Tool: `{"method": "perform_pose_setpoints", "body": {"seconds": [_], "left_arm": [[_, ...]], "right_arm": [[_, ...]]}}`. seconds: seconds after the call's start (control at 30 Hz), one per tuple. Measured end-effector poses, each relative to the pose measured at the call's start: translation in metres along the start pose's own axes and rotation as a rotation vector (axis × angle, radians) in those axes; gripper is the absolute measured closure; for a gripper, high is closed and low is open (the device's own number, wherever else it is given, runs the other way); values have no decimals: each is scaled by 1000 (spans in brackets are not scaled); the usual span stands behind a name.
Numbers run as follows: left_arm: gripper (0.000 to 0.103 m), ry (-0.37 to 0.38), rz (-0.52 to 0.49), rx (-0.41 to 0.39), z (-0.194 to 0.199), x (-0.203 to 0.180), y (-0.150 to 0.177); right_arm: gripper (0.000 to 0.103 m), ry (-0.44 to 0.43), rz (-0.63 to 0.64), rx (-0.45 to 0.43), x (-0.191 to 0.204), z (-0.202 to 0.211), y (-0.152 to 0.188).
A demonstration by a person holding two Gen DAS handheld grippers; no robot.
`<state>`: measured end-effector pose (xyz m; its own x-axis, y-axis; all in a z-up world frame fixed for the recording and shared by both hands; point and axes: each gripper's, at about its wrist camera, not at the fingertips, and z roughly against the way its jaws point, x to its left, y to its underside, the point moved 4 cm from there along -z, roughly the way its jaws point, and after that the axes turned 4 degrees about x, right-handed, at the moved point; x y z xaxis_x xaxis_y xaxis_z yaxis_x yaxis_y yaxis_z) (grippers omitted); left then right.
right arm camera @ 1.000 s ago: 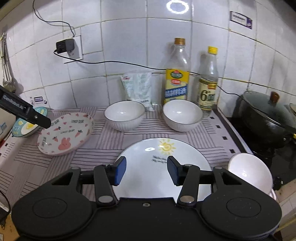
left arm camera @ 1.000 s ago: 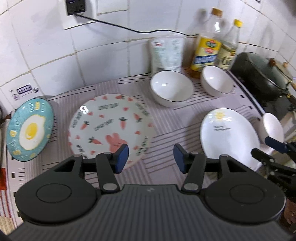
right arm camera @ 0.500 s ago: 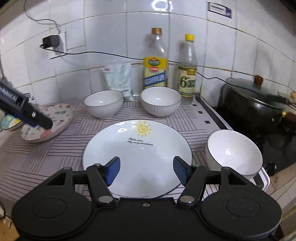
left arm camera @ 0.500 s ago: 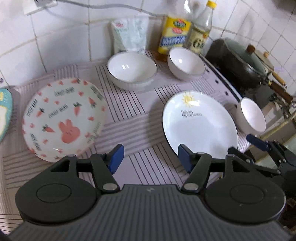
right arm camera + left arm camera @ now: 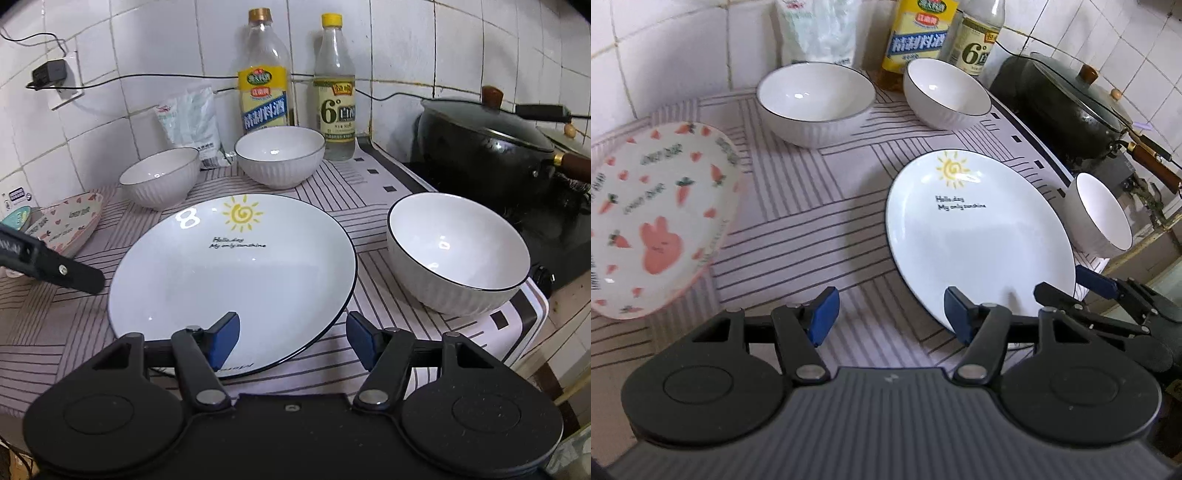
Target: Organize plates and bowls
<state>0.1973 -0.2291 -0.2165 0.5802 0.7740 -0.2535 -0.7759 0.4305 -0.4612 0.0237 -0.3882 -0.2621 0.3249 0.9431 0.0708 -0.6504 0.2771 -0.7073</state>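
Left claw (image 5: 888, 316) is spread wide, nothing between the blue pads, hovering low over the striped cloth (image 5: 812, 221) on the tabletop. Its right pad sits right at the near-left rim of the sun plate (image 5: 979, 236); can't tell if it touches. Right claw (image 5: 292, 338) also wide open, empty, w/ the sun plate's (image 5: 236, 266) near rim running between its two pads: left pad over the plate's edge, right pad just off it over the cloth (image 5: 369, 266). From the left cam, the right claw (image 5: 1067, 286) shows at the plate's near-right edge.

Moving out: sun plate lies flat mid-cloth, yellow sun & small black lettering facing up. Just right of it, a white ribbed bowl (image 5: 458, 254) stands upright near the cloth's right edge, beside the plate but apart. Left side: the carrot-and-bunny plate (image 5: 653, 218) sits tilted, well apart from the sun plate. Past it in the right cam, a sliver of a teal plate (image 5: 14, 218), mostly hidden behind the left tool.

Back row: two more white bowls, upright, left one (image 5: 159, 176) & right one (image 5: 280, 156), near each other, not touching. Behind them vs. the tiled wall: a white pouch (image 5: 192, 118), a yellow-label bottle (image 5: 264, 79), a yellow-cap bottle (image 5: 337, 92). Far right: dark lidded pot (image 5: 487, 147) on the stove.
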Motion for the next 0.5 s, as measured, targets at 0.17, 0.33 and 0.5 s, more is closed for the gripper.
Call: {"method": "perform_pose_setpoints", "body": {"seconds": [0.17,0.33,0.5], "left_arm": [[43,10,-14,-13,-16,-8,-3],[55,10,-16,-36,-24,-8,-9],[81,40,15,5,-33,-4,-12]], "right_arm": [[40,-31,-37,-8,-5,-10,-4],[59,-23,-53,-21,-11,-16,-3],[73,-46,-119,-22,-23,-16,-1]]}}
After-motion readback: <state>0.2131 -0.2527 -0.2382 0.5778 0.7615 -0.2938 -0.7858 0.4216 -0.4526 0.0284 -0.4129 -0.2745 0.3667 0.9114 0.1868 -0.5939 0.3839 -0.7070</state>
